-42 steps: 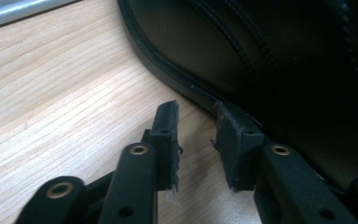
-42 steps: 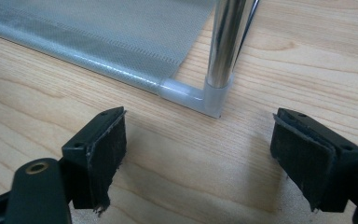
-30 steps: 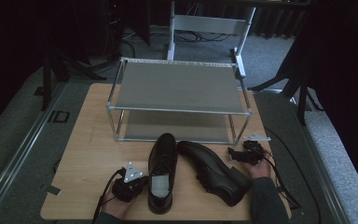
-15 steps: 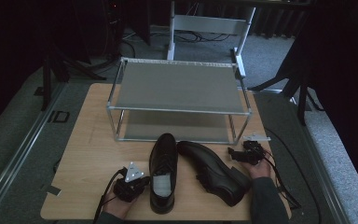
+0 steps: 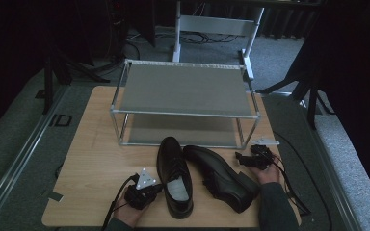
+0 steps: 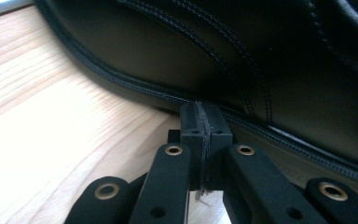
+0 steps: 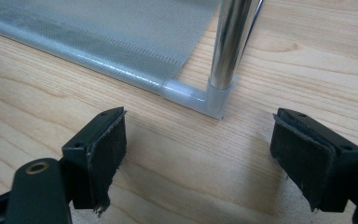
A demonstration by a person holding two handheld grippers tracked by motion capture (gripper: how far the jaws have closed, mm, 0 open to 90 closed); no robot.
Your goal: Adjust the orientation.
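Observation:
Two black leather shoes stand on the wooden table point(image 5: 99, 159) in front of a two-shelf rack point(image 5: 183, 89). The left shoe point(image 5: 173, 175) points its toe at the rack and shows a white label inside. The right shoe point(image 5: 219, 178) lies at an angle beside it. My left gripper point(image 5: 157, 187) is shut with nothing between its pads. In the left gripper view its tips point(image 6: 206, 116) rest against the sole edge of the left shoe point(image 6: 242, 51). My right gripper point(image 5: 245, 158) is open and holds nothing. In the right gripper view it point(image 7: 205, 156) faces the rack's front leg point(image 7: 228, 42).
The rack's lower shelf point(image 7: 121, 32) of grey mesh sits just above the tabletop. A metal frame point(image 5: 217, 24) stands on the floor behind the table. Bare wood point(image 5: 91, 125) lies left of the shoes. A cable point(image 5: 289, 192) trails from the right gripper.

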